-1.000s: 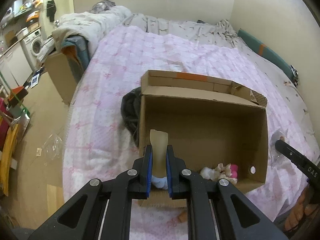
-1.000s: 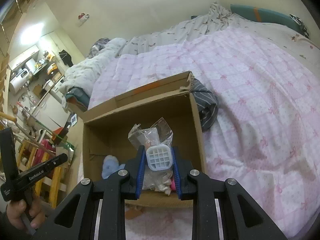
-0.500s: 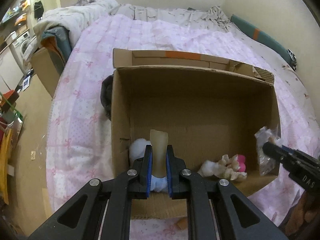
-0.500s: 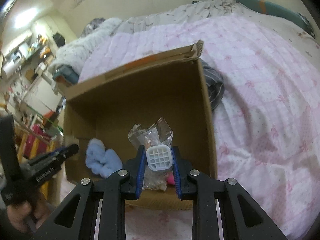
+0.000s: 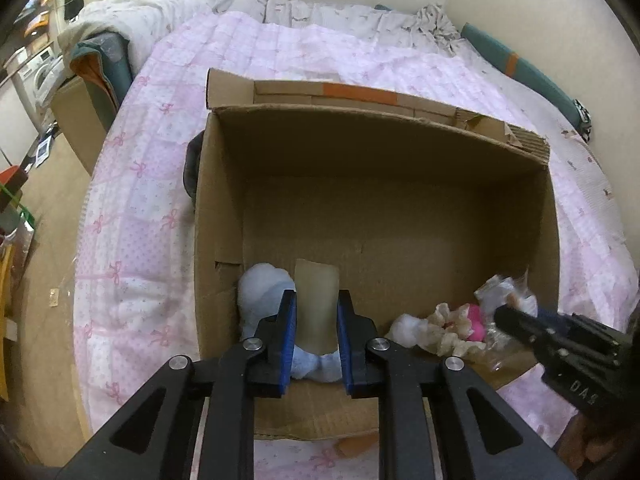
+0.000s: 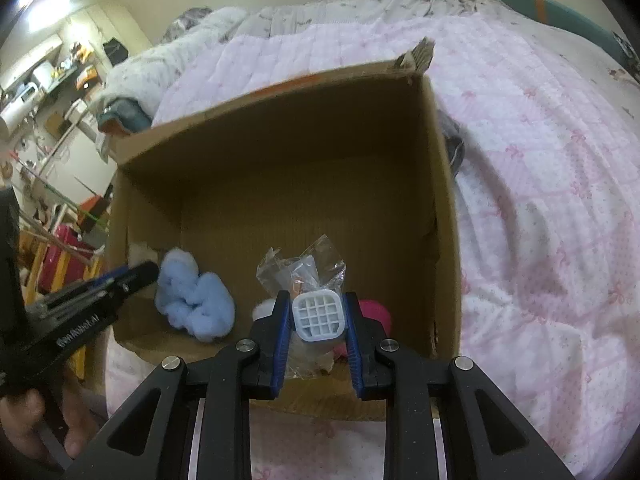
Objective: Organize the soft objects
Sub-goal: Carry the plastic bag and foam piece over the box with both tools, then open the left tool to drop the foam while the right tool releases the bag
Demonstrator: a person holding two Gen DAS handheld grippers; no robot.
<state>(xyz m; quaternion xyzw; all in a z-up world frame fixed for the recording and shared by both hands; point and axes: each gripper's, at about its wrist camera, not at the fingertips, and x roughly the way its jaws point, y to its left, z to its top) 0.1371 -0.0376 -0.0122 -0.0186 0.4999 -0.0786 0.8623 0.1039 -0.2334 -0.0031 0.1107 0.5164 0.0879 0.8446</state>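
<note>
Pink patchwork bedding (image 5: pixel 132 200) covers a wide bed that fills most of both views, with a rumpled grey-white duvet (image 5: pixel 168 4) heaped along its far edge and a teal cushion (image 5: pixel 516 64) against the wall at the far right corner. On the bedding near the bed's near edge sits an open cardboard box (image 5: pixel 376 152), its far flap folded back and marked with an orange tape strip (image 5: pixel 360 94). A dark striped garment (image 6: pixel 454 148) lies on the bedding, pressed against the box's outer side wall.

Inside the box, along its near wall, a pale blue fluffy bundle (image 6: pixel 192 300) lies toward the left corner, and a cream ruffled piece with a bright pink item (image 5: pixel 476 320) lies toward the right corner.

The left gripper (image 5: pixel 316 344) reaches over the near wall of the box, its blue-lined jaws closed on a tan flat strip (image 5: pixel 316 304) that stands upright between them, with blue fluff beneath. The right gripper (image 6: pixel 318 340) also hangs over the near wall, jaws clamped on a white gridded block (image 6: pixel 319 316) wrapped in a crinkled clear plastic bag (image 6: pixel 304 264).
</note>
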